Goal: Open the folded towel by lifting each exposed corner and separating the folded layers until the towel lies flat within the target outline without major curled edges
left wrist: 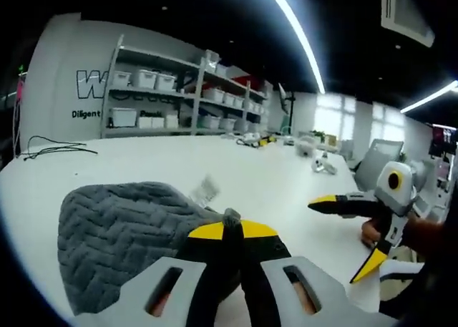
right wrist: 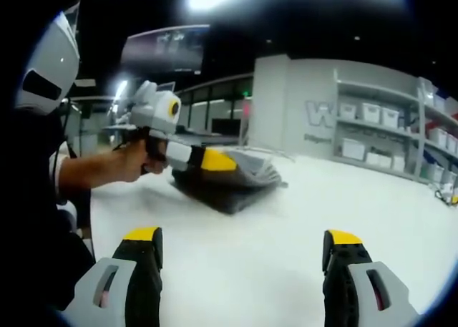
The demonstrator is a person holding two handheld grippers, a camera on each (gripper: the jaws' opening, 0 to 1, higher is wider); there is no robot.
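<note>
Left tongs [left wrist: 230,230] pinch a corner of the grey towel [left wrist: 118,234] near the white surface [left wrist: 272,177] edge, right tongs [right wrist: 243,245] spread; lift slowly, peel only the top layer.

Left claw [left wrist: 232,230] jaws pinched together, right claw [right wrist: 243,248] jaws spread wide, hand [right wrist: 132,162] gripping left handle
</note>
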